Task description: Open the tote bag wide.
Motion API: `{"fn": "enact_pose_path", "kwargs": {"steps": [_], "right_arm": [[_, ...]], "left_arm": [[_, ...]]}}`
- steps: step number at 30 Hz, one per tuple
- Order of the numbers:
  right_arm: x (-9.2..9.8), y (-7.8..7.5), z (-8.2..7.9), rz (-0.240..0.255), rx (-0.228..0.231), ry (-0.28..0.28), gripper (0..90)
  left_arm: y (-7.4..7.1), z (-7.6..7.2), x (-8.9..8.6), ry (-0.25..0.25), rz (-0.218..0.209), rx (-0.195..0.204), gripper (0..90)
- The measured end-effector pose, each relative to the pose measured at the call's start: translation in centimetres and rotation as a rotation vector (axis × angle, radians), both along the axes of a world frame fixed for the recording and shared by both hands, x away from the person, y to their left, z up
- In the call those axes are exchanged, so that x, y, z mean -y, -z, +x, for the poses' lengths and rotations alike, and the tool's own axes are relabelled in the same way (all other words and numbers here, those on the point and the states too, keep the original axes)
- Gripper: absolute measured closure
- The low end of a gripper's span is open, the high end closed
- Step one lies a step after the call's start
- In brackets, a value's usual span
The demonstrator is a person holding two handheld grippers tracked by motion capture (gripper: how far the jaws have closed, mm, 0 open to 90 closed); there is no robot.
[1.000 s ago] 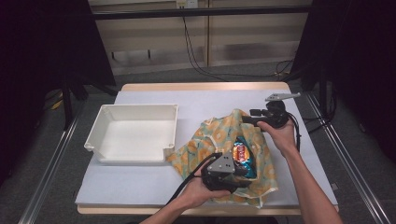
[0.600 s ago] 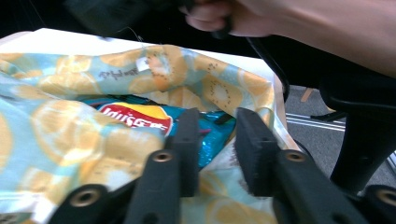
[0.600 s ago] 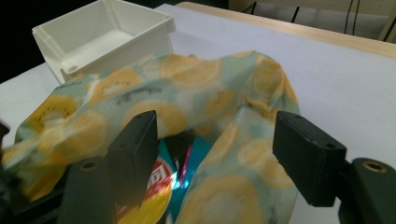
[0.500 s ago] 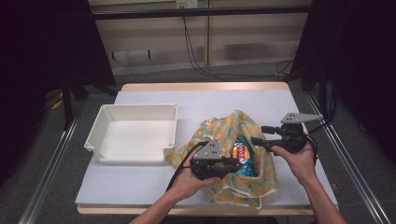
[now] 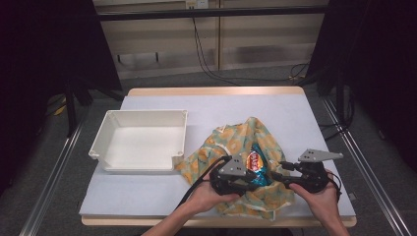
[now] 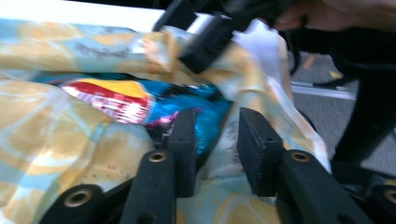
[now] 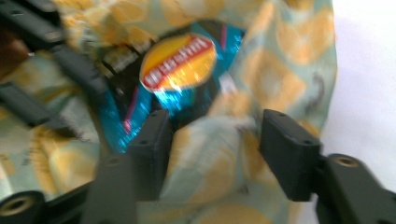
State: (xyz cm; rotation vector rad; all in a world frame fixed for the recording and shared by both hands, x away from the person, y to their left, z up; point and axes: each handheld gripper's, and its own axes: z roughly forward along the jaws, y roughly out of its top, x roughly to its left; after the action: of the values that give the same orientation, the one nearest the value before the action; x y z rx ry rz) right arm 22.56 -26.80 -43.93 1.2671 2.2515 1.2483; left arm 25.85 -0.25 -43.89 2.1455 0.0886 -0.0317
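A yellow and teal patterned cloth (image 5: pixel 246 135) lies crumpled on the table, wrapped loosely around a blue snack bag (image 5: pixel 255 164) with a red and yellow logo. My left gripper (image 5: pixel 258 179) points right at the bag's near end. In the left gripper view its jaws (image 6: pixel 217 135) have just been opening a little, with the bag's corner (image 6: pixel 205 126) and some cloth in the gap. My right gripper (image 5: pixel 278 169) points left from the cloth's right side. Its jaws (image 7: pixel 215 135) have just been closing and straddle a raised fold of cloth (image 7: pixel 210 149) below the bag (image 7: pixel 180 63).
A white empty bin (image 5: pixel 142 113) stands on the left half of the pale table (image 5: pixel 295 113). Metal rails run along both sides of the table. Cables lie on the floor behind it. The person's hands come in at the near edge.
The right hand has come from the cloth's far right corner down to its near right side and now points left. The left gripper has swung to point right at the bag.
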Motion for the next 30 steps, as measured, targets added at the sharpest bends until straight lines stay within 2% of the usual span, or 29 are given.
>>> {"fn": "enact_pose_path", "kwargs": {"steps": [1, 3, 4, 6, 10, 13, 14, 17, 18, 19, 20, 21, 23, 25, 27, 30], "right_arm": [[0.2, 0.3, 0.0, 0.002, -0.008, 0.004, 54.0], [0.5, 1.0, -0.2, 0.006, -0.015, 0.001, 71.5], [0.6, 1.2, -0.3, -0.001, -0.012, 0.011, 76.4], [1.0, 1.4, -0.7, -0.004, -0.006, 0.017, 86.2], [2.1, 1.3, -1.7, -0.006, 0.005, 0.037, 88.9], [2.6, 2.1, -2.6, -0.023, -0.002, 0.051, 88.9], [2.7, 2.4, -2.8, -0.029, -0.012, 0.057, 88.5], [3.0, 2.9, -3.2, -0.03, -0.016, 0.05, 85.7], [3.1, 2.9, -3.5, -0.039, -0.014, 0.045, 80.3], [3.2, 2.9, -3.7, -0.04, -0.016, 0.045, 78.5], [3.3, 2.9, -4.0, -0.04, -0.019, 0.045, 77.1], [3.3, 2.8, -4.2, -0.033, -0.018, 0.047, 73.5], [3.3, 2.8, -4.5, -0.017, -0.01, 0.051, 60.3], [3.0, 2.5, -4.8, -0.016, -0.002, 0.044, 56.9], [2.6, 2.2, -5.1, -0.01, 0.005, 0.034, 47.3], [2.1, 2.2, -5.3, -0.017, -0.002, 0.004, 42.6]], "left_arm": [[0.2, -0.3, 0.1, 0.016, 0.006, 0.001, 70.3], [0.5, -0.9, 0.4, 0.029, 0.016, 0.0, 70.8], [0.6, -1.1, 0.5, 0.046, 0.019, -0.009, 71.2], [0.9, -1.6, 0.9, 0.06, 0.035, 0.004, 71.5], [1.1, -1.6, 1.1, 0.058, 0.025, -0.007, 71.7], [0.5, -1.4, 0.9, 0.041, 0.003, -0.013, 73.1], [0.1, -1.3, 0.8, 0.037, -0.003, -0.001, 73.5], [-0.8, -1.1, 0.6, 0.035, -0.025, -0.002, 74.9], [-1.8, -0.8, 0.6, 0.027, -0.046, 0.002, 76.0], [-2.3, -0.7, 0.6, 0.013, -0.062, 0.001, 76.2], [-2.3, -0.7, 0.6, 0.013, -0.062, 0.001, 76.2], [-3.2, -0.1, 0.8, -0.001, -0.066, 0.009, 76.2], [-3.6, 0.5, 1.2, -0.012, -0.073, -0.002, 76.1], [-3.6, 1.1, 1.6, -0.031, -0.051, -0.006, 76.2], [-3.0, 1.7, 2.0, -0.036, -0.031, -0.008, 75.9], [-1.9, 1.6, 2.5, -0.031, 0.01, 0.007, 72.8]]}}
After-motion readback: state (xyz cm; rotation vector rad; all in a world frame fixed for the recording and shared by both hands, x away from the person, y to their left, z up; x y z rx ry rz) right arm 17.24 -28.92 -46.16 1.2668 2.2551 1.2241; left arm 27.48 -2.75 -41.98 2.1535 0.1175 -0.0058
